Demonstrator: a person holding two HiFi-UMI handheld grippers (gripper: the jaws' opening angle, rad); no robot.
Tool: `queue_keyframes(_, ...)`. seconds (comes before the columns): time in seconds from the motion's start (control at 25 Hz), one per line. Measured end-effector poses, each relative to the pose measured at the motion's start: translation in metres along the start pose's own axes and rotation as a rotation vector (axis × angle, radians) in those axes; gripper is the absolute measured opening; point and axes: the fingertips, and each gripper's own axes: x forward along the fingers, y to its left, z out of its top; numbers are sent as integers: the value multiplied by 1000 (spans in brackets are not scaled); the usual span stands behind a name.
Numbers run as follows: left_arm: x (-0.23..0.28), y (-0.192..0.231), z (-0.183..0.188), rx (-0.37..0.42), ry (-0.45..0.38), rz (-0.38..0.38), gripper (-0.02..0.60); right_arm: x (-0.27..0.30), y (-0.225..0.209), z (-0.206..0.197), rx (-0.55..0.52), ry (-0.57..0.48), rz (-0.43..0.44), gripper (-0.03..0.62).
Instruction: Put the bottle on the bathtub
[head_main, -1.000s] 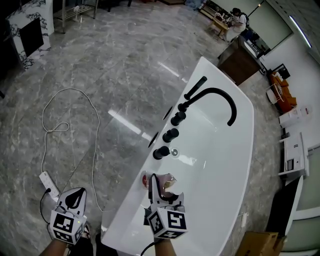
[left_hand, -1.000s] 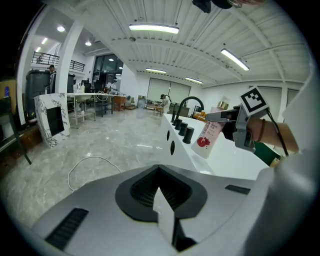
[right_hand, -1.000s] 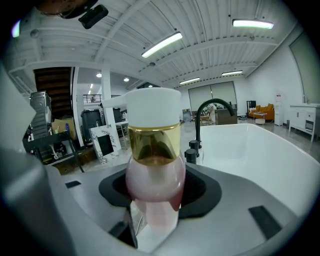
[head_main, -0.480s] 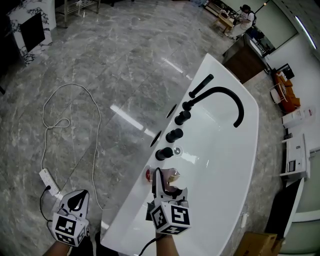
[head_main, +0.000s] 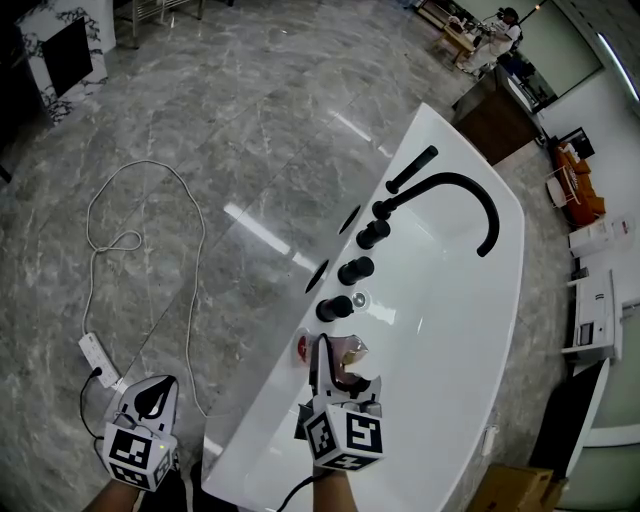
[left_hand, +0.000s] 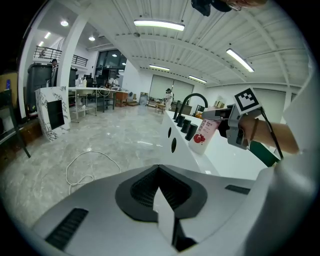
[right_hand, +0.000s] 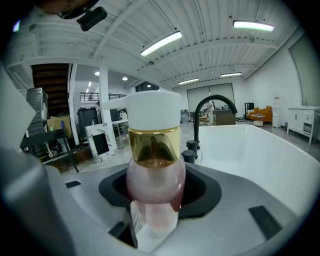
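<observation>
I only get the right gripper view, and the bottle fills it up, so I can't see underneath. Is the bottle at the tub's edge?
Observer: Yes. In the head view the bottle is at the bathtub rim, just beside the nearest black knob. I can't tell if it's resting on the rim.
Operator: Where's my other gripper?
Observer: The left gripper is out over the floor beside the tub, shut and empty.

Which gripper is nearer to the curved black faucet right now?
Right. The right gripper, shut on the bottle, is over the bathtub rim, just short of the knobs by the faucet. The left gripper hangs clear of the bathtub, over the floor.
</observation>
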Motion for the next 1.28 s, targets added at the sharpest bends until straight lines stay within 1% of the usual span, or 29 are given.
queue_keyframes(0.4,3,-1,-2,9,3,-6,3,3,1,2,-21,-13,-5,230)
queue_keyframes(0.76,-3,4,-8,0,5,-2,3,7,10,3,-52,-16,-12,232)
queue_keyframes(1.0,-7,6,-10,-3,3,3,3,10,15,2,-104,-13,-21,232)
queue_keyframes(1.28,-13,10,-14,-10,5,12,3,11,18,4,-92,-11,-17,238)
